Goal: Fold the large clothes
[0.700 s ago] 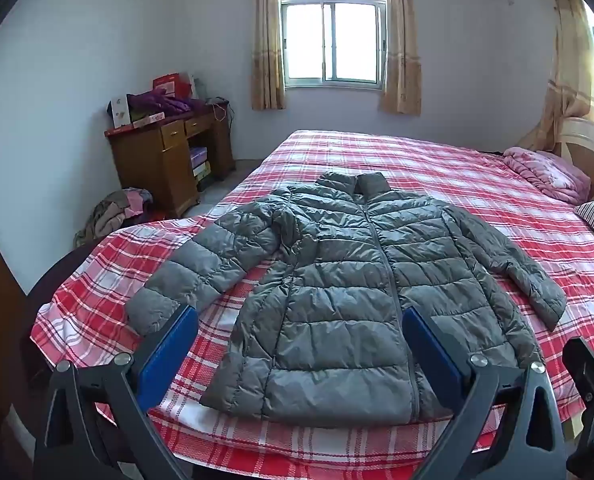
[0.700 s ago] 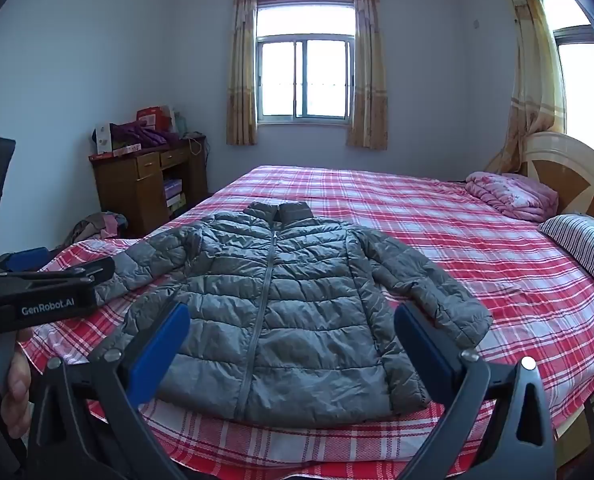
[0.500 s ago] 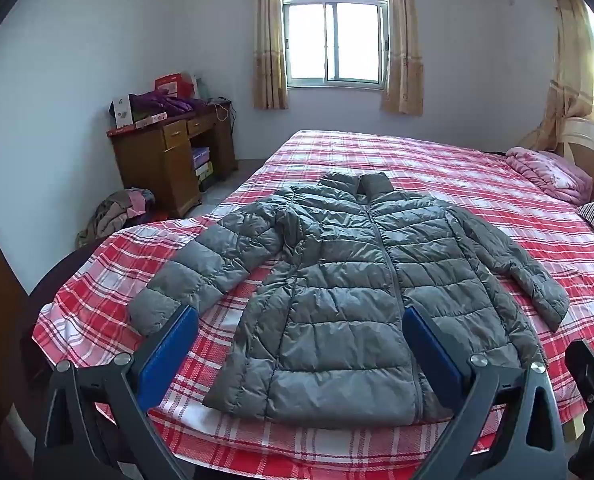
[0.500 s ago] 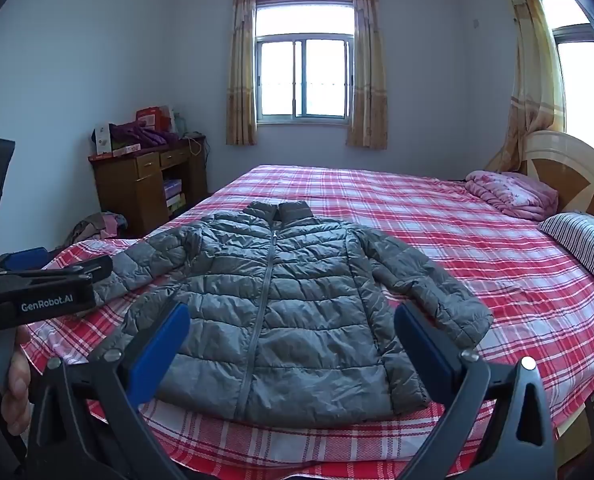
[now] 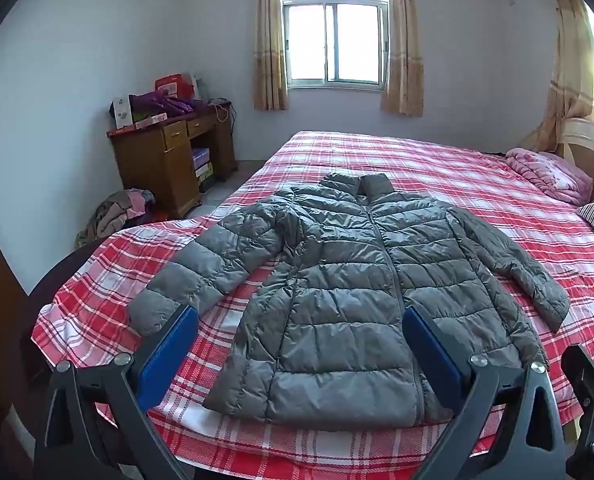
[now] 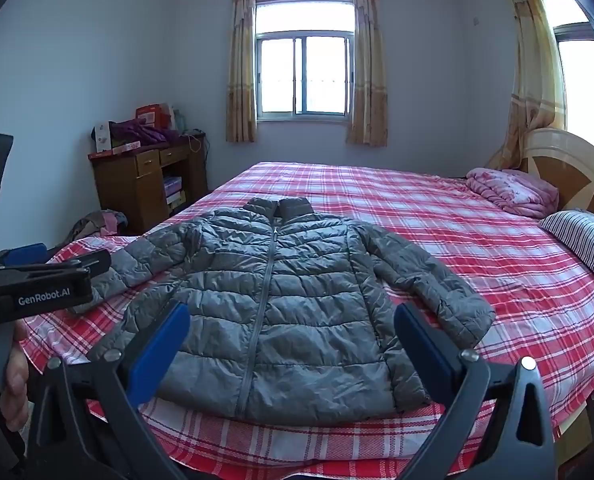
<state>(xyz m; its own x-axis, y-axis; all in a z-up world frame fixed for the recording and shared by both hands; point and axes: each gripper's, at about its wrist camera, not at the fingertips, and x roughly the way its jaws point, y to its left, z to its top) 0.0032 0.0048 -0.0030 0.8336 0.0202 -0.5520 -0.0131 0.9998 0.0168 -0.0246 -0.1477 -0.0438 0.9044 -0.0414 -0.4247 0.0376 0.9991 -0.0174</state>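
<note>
Folding has not begun: the jacket [image 5: 349, 292] lies flat and zipped, front up, on the bed [image 5: 457, 168], filling the centre and lower half of both views. Its long axis runs from the hem at the bottom up to the collar at frame centre, with the sleeves angled out to left and right. The left gripper [image 5: 299, 356] and right gripper [image 6: 291, 348] hover short of the hem, jaws wide apart and empty. Next, probably, each should take a sleeve or side edge and bring it over the zip; the padding looks slippery, though that is hard to tell here.

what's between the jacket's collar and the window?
Only bare plaid bedspread, then wall. Nothing sits between the jacket collar and the window; clearest in the right wrist view.
</note>
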